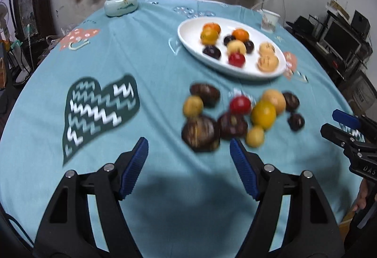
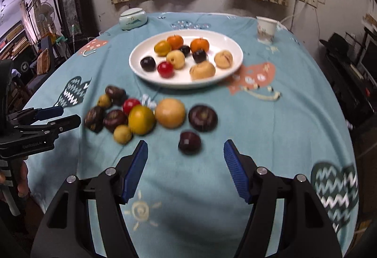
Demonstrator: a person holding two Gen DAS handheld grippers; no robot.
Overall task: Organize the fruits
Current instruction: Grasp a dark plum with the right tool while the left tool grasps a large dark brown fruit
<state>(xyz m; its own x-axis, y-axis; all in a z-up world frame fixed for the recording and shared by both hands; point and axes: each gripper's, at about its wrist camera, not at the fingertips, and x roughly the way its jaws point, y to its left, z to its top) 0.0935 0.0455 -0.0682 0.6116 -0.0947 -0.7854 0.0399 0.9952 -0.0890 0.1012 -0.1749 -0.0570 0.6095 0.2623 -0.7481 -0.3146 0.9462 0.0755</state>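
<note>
While both grippers hang over the worktop (image 2: 271, 116), I see left gripper (image 1: 188, 152) fingers spread, nothing btwn them; right gripper (image 2: 186, 154) fingers spread too, empty. White plate (image 2: 141, 69) holds nine fruits. Loose fruit pile (image 2: 141, 119) sits on the blue cloth just in front of the plate, w/ a dark plum (image 2: 189, 142) nearest my right fingers.

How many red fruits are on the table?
2. One red fruit lies on the white plate, at its near edge. The other sits loose on the blue cloth among the pile in front of the plate. More could be hidden behind others.
</note>
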